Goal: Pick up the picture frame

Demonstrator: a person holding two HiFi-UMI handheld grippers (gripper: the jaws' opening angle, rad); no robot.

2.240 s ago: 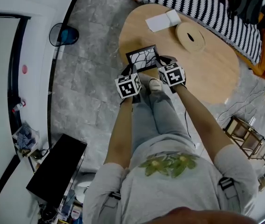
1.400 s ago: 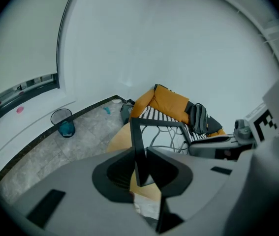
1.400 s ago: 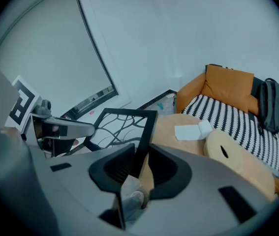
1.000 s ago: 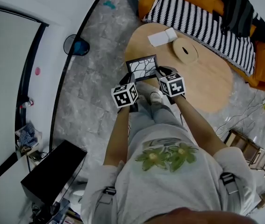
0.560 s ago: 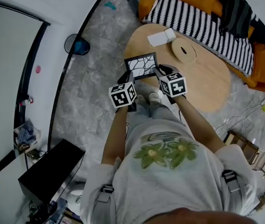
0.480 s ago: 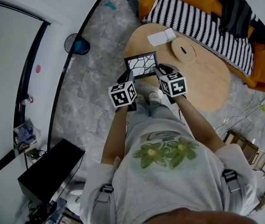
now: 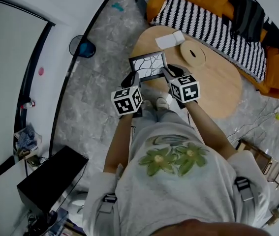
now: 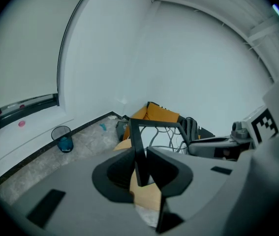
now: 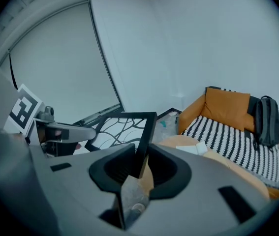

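One oval desk [image 7: 218, 85] lies under the frame [image 7: 148, 65], which hangs over its near left edge, tilted toward the person and apparently clear of the wood. The left gripper [image 7: 132, 77] and right gripper [image 7: 168, 73] each have their jaws narrowed onto a side bar of the frame.

To lift well, I judge both hands should rise at one pace, level with each other and without twisting, since such thin bars could pivot or slip in the jaws.

Only the head view shows both grips at once, plus the box [image 7: 171, 24] and disc [image 7: 194, 54] farther along the desk. The left gripper view adds a bin [image 8: 63, 137] by the wall. The right gripper view shows the frame's branch pattern and the sofa [image 9: 237, 141].
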